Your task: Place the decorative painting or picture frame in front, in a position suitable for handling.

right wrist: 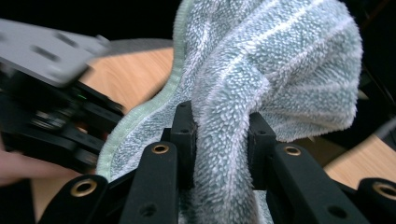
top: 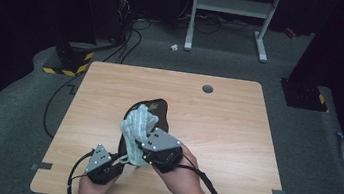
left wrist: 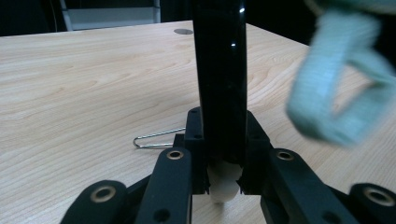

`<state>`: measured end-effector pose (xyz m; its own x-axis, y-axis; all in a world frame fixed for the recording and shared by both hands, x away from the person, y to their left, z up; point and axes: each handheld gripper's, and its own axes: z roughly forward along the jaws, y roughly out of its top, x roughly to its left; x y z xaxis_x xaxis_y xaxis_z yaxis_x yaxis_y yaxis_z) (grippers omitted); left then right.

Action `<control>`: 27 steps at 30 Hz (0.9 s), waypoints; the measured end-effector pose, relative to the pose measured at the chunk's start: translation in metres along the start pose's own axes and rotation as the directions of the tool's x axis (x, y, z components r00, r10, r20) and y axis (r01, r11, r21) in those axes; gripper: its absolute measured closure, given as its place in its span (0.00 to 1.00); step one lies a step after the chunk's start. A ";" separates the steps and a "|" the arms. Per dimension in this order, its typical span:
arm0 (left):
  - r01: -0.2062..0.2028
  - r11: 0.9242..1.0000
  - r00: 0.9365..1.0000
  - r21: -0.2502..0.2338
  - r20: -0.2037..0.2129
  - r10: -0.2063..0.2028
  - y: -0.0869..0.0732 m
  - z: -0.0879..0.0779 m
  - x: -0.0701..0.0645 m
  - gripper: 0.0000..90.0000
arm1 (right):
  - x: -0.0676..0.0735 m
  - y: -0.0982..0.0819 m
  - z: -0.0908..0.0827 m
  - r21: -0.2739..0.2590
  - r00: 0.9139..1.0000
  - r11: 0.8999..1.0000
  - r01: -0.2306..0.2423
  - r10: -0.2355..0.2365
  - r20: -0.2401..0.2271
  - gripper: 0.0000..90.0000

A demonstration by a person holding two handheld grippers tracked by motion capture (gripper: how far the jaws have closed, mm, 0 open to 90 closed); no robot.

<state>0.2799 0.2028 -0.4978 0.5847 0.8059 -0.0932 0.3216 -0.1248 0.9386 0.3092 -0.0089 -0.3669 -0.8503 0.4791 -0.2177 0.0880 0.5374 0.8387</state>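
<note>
towel (right wrist: 280,70) pinched in right jaws

Left gripper (top: 116,163) and right gripper (top: 142,151) — both black-bodied, each topped by a grey three-cornered plate dotted with small dark holes. Black cables trail from each back toward the near table edge, the left one looping. In the gripper views the jaw linkages are matt black bars with brass-ringed pivot holes — a white rounded knob sits low between the left pair; forearms bare, no sleeves.
</note>
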 end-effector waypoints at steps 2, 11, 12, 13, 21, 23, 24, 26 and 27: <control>0.003 1.000 1.000 -0.001 0.000 -0.003 0.000 0.000 0.000 0.86 | 0.003 0.004 0.000 -0.017 1.000 1.000 0.000 0.000 -0.018 0.79; -0.002 1.000 1.000 0.001 0.003 0.002 0.000 0.000 0.000 0.86 | -0.033 -0.004 0.011 -0.008 0.994 0.994 -0.107 0.107 -0.009 0.80; -0.001 1.000 1.000 -0.001 0.004 0.001 0.000 0.000 0.000 0.86 | -0.039 -0.006 0.013 -0.007 0.993 0.993 -0.117 0.117 0.010 0.80; -0.001 1.000 1.000 0.000 0.004 0.001 0.000 0.000 0.000 0.86 | -0.047 -0.008 0.014 0.000 0.991 0.992 -0.127 0.126 0.041 0.80; -0.004 1.000 1.000 -0.001 0.004 0.004 0.000 0.000 0.000 0.86 | -0.072 -0.014 0.018 0.004 0.977 0.991 -0.131 0.128 0.169 0.80; -0.006 1.000 1.000 -0.001 0.002 0.006 0.000 0.000 0.000 0.86 | -0.065 -0.012 0.017 -0.016 0.982 0.994 -0.107 0.108 0.153 0.80; -0.007 1.000 1.000 0.000 0.001 0.007 0.000 0.000 0.000 0.86 | -0.059 -0.010 0.015 -0.032 0.985 0.995 -0.097 0.100 0.139 0.80; -0.006 1.000 1.000 -0.001 0.000 0.006 0.000 0.000 0.000 0.86 | -0.046 -0.005 0.012 -0.062 0.992 0.996 -0.062 0.068 0.109 0.80; -0.008 1.000 1.000 0.000 -0.002 0.008 0.000 0.000 0.000 0.86 | -0.039 -0.003 0.011 -0.078 0.994 0.996 -0.041 0.049 0.095 0.80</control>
<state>0.2796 0.2026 -0.4979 0.5860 0.8058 -0.0852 0.3167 -0.1311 0.9394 0.3474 -0.0213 -0.3663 -0.7918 0.5684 -0.2233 0.0824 0.4617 0.8832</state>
